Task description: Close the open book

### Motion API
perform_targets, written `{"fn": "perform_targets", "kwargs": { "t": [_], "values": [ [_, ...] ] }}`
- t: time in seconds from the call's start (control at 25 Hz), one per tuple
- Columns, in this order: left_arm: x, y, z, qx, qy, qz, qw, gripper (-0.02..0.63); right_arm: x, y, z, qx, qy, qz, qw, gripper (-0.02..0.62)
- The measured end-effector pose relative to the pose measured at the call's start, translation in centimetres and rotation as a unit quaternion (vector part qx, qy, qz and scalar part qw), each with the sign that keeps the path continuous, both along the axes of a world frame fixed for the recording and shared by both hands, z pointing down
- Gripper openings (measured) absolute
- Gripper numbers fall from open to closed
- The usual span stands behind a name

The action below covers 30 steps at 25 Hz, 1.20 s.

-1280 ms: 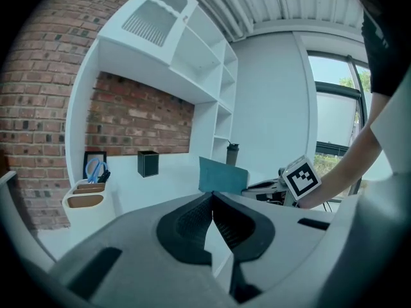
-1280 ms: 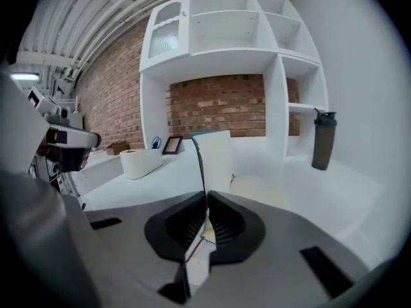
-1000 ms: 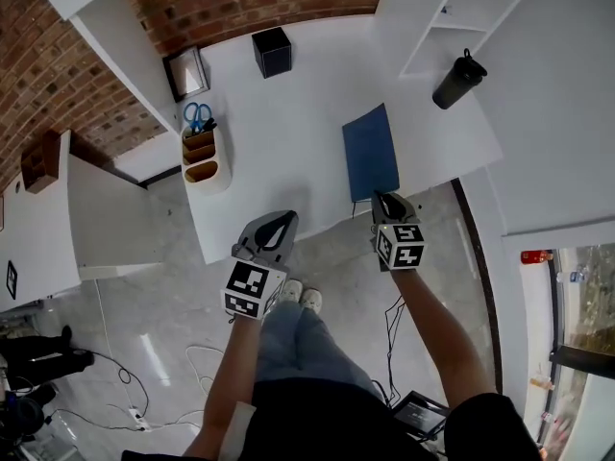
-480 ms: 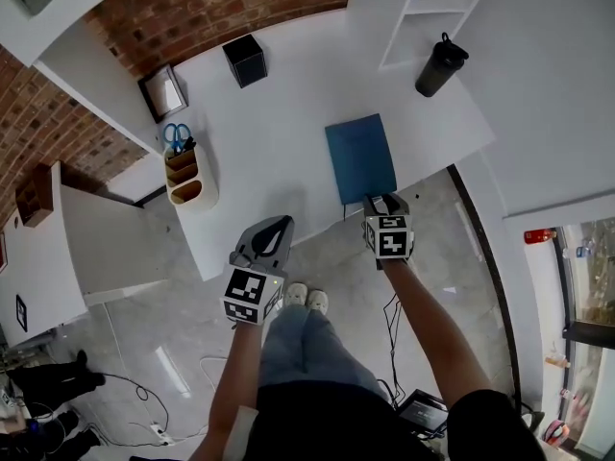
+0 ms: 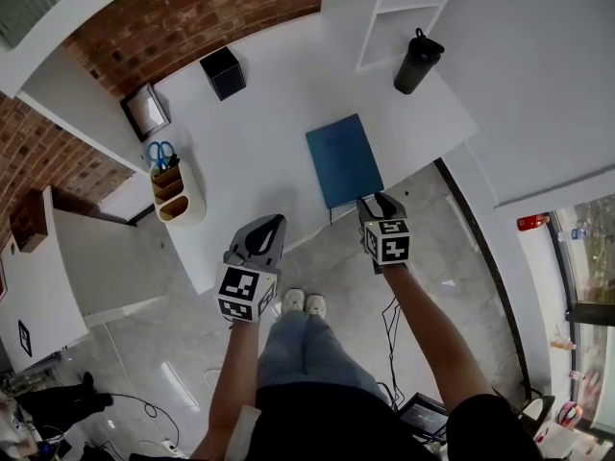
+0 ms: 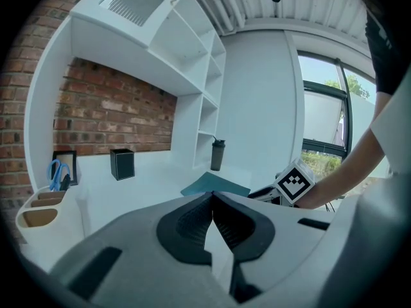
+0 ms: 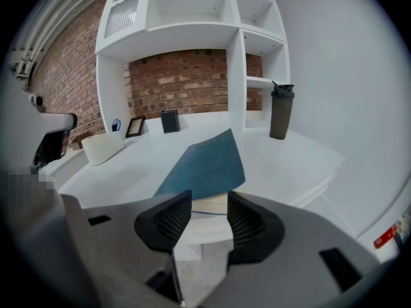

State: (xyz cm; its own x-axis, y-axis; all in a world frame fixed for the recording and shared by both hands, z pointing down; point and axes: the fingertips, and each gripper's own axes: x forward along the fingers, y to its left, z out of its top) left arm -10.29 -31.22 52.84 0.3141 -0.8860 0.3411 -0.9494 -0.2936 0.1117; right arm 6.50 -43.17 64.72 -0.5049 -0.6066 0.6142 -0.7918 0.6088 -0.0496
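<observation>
The book lies flat on the white table near its front edge, its blue cover on top. In the right gripper view the book shows a stack of pale pages under the cover. My right gripper is at the book's near edge. Its jaws have just been opening and stand open, with nothing pressed between them. The book's edge shows just beyond the gap. My left gripper is shut and empty, hovering off the table's front edge left of the book.
A dark bottle stands at the back right by the white shelf unit. A black box and a picture frame sit by the brick wall. A desk organiser with scissors stands at the left.
The right gripper's jaws have opened at the book's near edge. The head view has swung, so the table and book sit further left in it. The book stays flat.
</observation>
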Motion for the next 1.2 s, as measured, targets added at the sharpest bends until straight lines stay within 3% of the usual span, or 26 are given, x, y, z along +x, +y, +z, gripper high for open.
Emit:
{"fn": "perform_targets", "kwargs": {
  "t": [0.24,0.52,0.88,1.2],
  "values": [
    [1.1,-1.3,-1.5,0.020,-0.003,0.015,0.9997,0.009,3.5,0.0,-2.8,0.035,-0.003,0.022,0.999,0.158],
    [1.9,-2.9,-5.0,0.058,-0.009,0.025,0.9980,0.009,5.2,0.0,-11.0,0.128,-0.051,0.035,0.990,0.141],
    [2.2,-4.3,-11.5,0.130,-0.029,0.024,0.9908,0.009,6.9,1.2,-23.5,0.270,-0.113,0.056,0.954,0.057],
    [2.3,-5.3,-17.4,0.194,-0.040,0.019,0.9799,0.009,8.5,2.2,-30.9,0.337,-0.150,0.073,0.927,0.014]
  ]
}}
